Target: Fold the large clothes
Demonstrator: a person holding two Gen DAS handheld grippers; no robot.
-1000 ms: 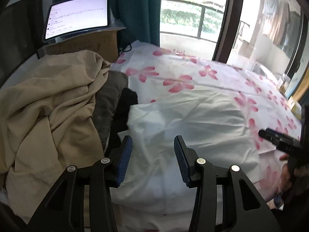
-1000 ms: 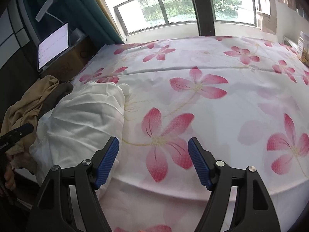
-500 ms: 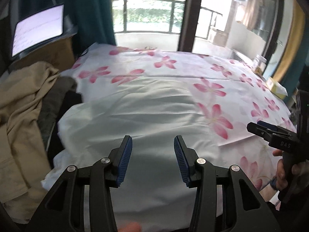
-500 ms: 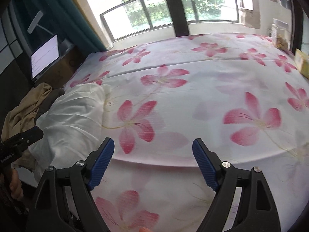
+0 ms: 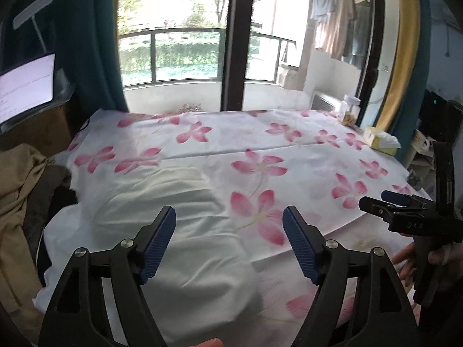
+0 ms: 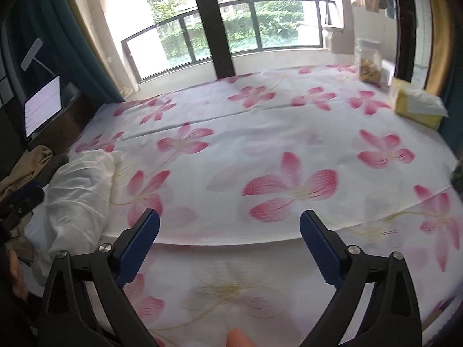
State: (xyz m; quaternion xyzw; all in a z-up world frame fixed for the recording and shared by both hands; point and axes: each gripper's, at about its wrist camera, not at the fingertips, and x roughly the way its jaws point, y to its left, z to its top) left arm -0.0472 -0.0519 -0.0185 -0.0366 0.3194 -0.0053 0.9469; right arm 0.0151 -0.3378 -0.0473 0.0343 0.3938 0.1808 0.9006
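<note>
A white garment [image 5: 162, 231] lies bunched on the near left part of the flowered bed sheet [image 5: 260, 144]; the right wrist view shows the white garment [image 6: 81, 190] at its left side. My left gripper [image 5: 228, 222] hovers over the garment's right edge, its jaws opening with nothing between them. My right gripper [image 6: 230, 225] hangs above the sheet's near edge, jaws opening wide and holding nothing. In the left wrist view the right gripper [image 5: 396, 202] shows at the far right, held by a hand [image 5: 405, 260].
A pile of tan and dark clothes [image 5: 23, 190] lies left of the bed. A lit tablet [image 5: 26, 86] stands on a box behind it. A yellow tissue box [image 6: 416, 107] and a jar [image 6: 367, 60] sit at the bed's far right. Balcony glass doors [image 5: 231, 43] stand beyond.
Both views have swung to the right across the bed, away from the clothes pile. The left jaws have spread much wider and the right jaws have widened too.
</note>
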